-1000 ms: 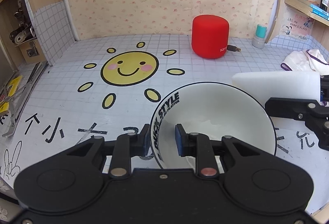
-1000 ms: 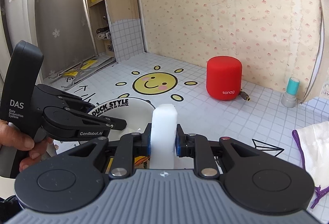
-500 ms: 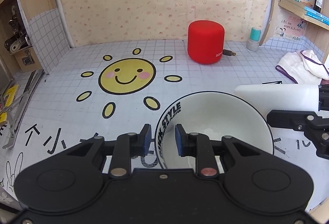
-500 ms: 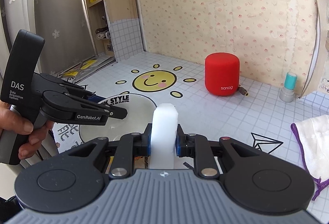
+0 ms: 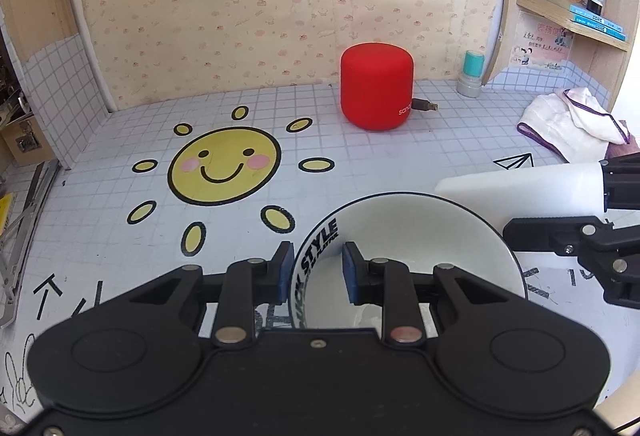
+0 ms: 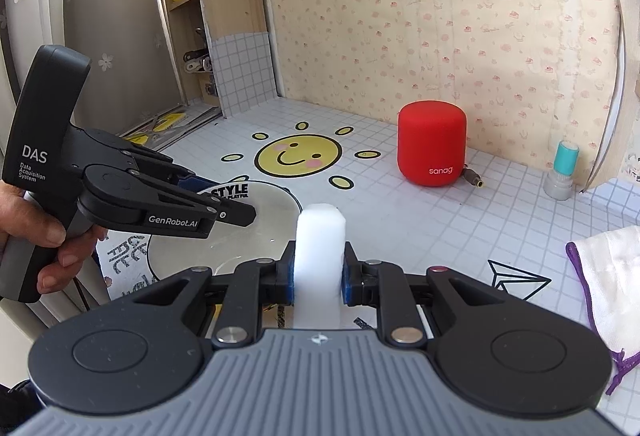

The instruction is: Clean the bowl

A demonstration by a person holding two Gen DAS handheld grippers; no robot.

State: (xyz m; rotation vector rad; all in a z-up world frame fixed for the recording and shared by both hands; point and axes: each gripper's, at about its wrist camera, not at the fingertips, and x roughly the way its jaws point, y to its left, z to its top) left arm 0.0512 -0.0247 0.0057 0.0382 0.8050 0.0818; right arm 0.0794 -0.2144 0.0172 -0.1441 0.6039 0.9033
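The bowl (image 5: 408, 260) has sunk lower and now rests on the gridded table (image 5: 360, 164), since the left gripper (image 5: 316, 270) has just been opening; its blue pads straddle the glossy black-edged rim with visible gaps. The right gripper (image 6: 319, 272) is clamped on a soft white sponge block (image 6: 320, 236), poised over the smooth white hollow for wiping.

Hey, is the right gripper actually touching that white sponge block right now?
Touching. In the right wrist view the right gripper has both blue pads pressed flat against the sides of the white sponge block, with no gap on either side.
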